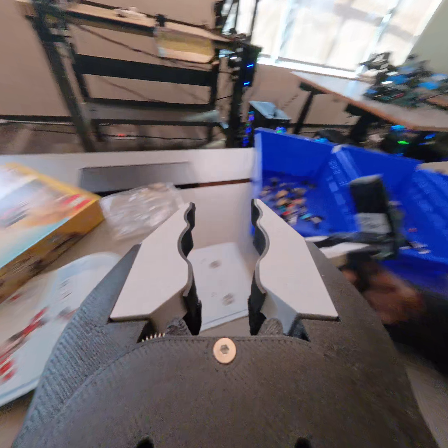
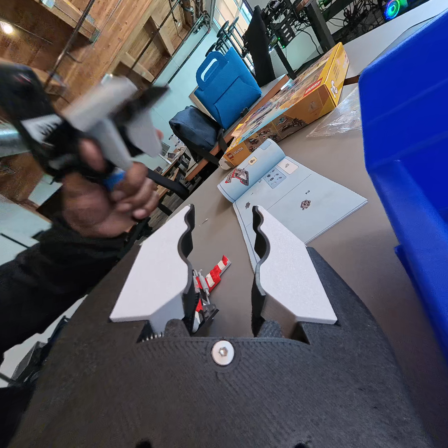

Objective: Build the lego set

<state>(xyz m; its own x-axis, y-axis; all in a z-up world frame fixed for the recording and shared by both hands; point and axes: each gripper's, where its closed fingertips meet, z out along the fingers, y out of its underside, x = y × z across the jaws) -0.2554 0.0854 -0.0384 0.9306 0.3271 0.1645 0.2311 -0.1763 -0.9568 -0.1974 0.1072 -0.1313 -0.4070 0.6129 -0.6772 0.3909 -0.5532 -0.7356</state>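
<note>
My left gripper (image 1: pixel 223 206) is open and empty, held above the table over a pale sheet (image 1: pixel 218 278); the view is blurred. A blue bin (image 1: pixel 310 169) with several loose lego pieces (image 1: pixel 288 203) stands to its right. My right gripper (image 2: pixel 223 208) is open and empty, low over the table. A small red, white and grey lego assembly (image 2: pixel 213 278) lies on the table between its fingers, close to the left finger. The open instruction booklet (image 2: pixel 291 194) lies just beyond. The left gripper (image 2: pixel 114 118) shows blurred in a hand at the left of the right wrist view.
The yellow lego box (image 2: pixel 303 101) lies at the far side, also at the left in the left wrist view (image 1: pixel 36 218). Clear plastic bags (image 1: pixel 140 208) lie beside it. The blue bin's wall (image 2: pixel 409 145) rises close on the right. Blue and dark bags (image 2: pixel 225 89) sit beyond the table edge.
</note>
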